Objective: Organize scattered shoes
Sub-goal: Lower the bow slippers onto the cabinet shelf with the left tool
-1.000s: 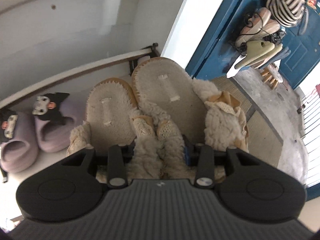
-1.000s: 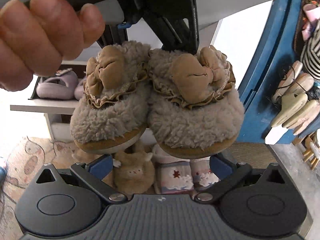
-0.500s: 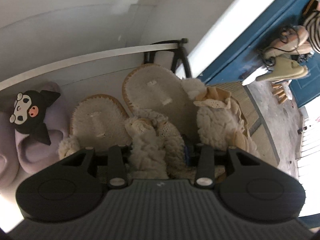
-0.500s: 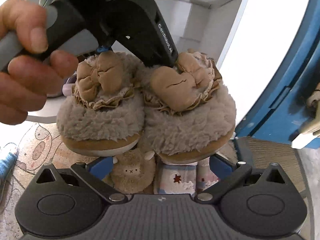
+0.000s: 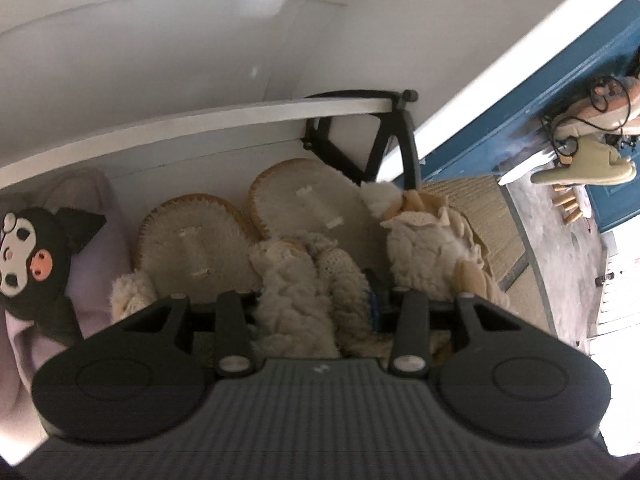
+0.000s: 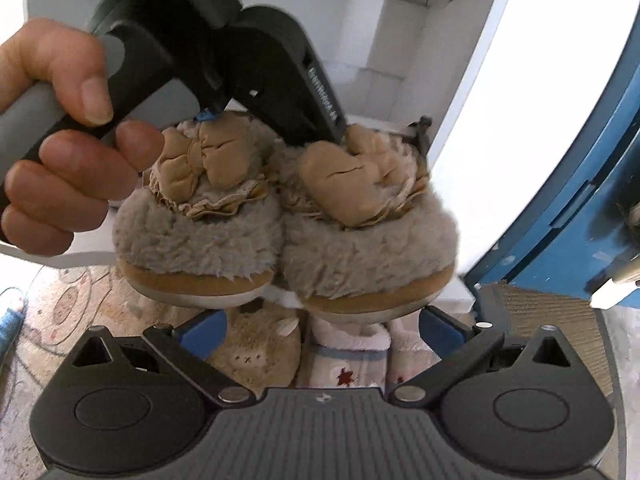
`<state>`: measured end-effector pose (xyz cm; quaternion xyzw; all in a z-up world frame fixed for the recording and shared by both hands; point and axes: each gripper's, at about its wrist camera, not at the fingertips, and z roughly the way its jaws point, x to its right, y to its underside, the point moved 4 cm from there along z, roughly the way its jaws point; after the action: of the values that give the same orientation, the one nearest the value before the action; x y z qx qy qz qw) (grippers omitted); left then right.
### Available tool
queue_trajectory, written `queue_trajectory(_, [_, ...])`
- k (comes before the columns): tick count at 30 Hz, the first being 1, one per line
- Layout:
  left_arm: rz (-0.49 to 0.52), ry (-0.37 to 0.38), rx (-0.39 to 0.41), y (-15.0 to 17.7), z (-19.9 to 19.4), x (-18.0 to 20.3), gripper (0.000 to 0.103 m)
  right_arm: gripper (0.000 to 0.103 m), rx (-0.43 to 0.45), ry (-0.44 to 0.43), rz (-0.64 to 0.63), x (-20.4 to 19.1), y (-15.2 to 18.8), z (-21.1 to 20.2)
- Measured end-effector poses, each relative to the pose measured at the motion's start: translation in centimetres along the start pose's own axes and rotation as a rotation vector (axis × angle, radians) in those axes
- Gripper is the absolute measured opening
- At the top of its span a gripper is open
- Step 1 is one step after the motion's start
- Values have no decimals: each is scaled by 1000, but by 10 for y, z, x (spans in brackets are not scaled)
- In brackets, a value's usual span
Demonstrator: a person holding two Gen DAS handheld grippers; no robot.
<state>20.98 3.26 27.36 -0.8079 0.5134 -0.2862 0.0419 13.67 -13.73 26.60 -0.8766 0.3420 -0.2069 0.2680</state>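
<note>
A pair of fluffy beige slippers [image 5: 312,208] with tan bows hangs side by side from my left gripper [image 5: 316,300], which is shut on their fleecy inner edges. In the left wrist view their pale insoles face me in front of a white shelf [image 5: 200,120] with a black bracket. The right wrist view shows the same slippers [image 6: 360,240] from the toe end, with a person's hand [image 6: 60,152] gripping the left tool's handle above them. My right gripper [image 6: 320,328] is open just below their soles and holds nothing. I cannot tell whether the soles touch the shelf.
A purple slipper with a black cartoon face [image 5: 36,264] sits left of the pair. On the floor lie a brown plush slipper [image 6: 256,352], white star-print slippers [image 6: 348,364] and a patterned rug [image 6: 60,308]. A blue door [image 5: 560,92] with hanging shoes [image 5: 588,160] stands right.
My left gripper has carried the pair in toward the shelf and nearer the purple slipper. The right gripper stays open and has closed in under the soles.
</note>
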Motion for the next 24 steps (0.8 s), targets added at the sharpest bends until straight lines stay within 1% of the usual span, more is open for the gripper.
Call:
queue_trajectory(5, [-14, -5, -2, -4, 5, -4, 40, 103, 62, 1, 54, 13, -5, -14])
queue_trajectory(8, [-20, -4, -2, -5, 7, -5, 40, 103, 87, -36, 73, 11, -8, -20])
queue_trajectory(10, [-24, -2, -2, -6, 7, -7, 40, 103, 88, -69, 63, 3, -8, -21])
queue_trajectory(14, [-26, -4, 2, -8, 8, -10, 40, 103, 88, -67, 55, -11, -4, -13])
queue_trajectory(19, [-27, -10, 7, -11, 11, -13, 41, 103, 94, -98, 106, -5, -2, 0])
queue_trajectory(21, [-23, -21, 9, -14, 14, -13, 42, 103, 89, -95, 90, -5, -5, 2])
queue_trajectory(24, [-18, -39, 16, -18, 20, -15, 43, 103, 85, -81, 34, -6, -13, 6])
